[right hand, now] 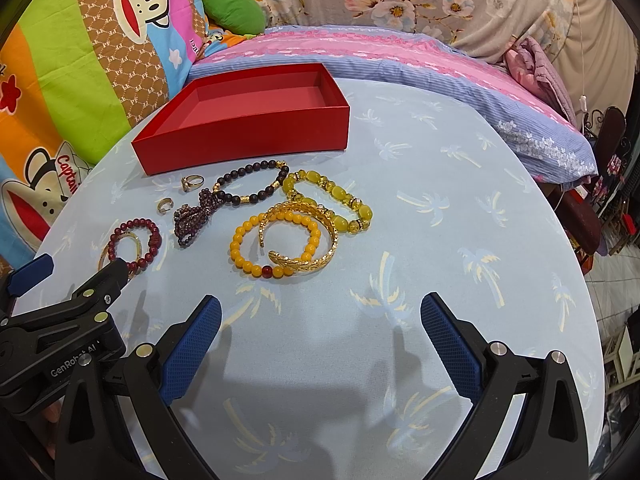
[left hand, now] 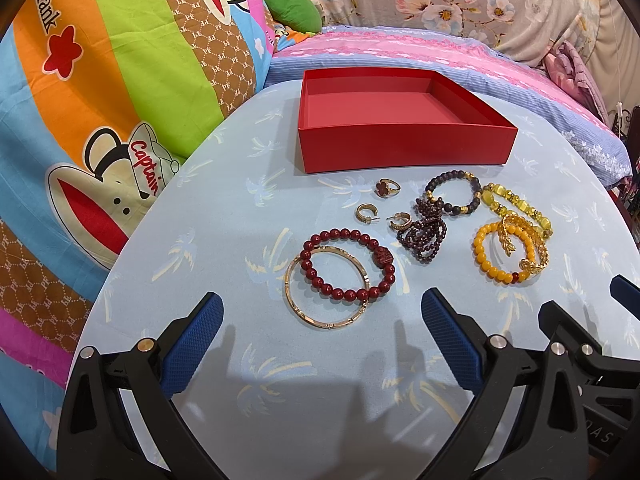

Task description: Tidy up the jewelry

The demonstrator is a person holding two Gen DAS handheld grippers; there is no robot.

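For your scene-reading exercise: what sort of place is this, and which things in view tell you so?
Most likely a bedroom at home. A small table under a palm-print cloth stands against a bed with a pink and blue quilt, cartoon-monkey bedding beside it. A red box and loose bracelets suit a household setting.

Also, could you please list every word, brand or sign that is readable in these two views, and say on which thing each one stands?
"Captain": on the cartoon monkey's cap printed on the colourful bedding.
"frank", its beginning cut off: on the bedding's orange stripe.
"PF", repeated: on the brown patterned stripes.
"GenRobot AI": on the left gripper body, seen from the right wrist.
"DAS", partly cut off: on the right gripper body.
The jewellery and red box carry no readable text.
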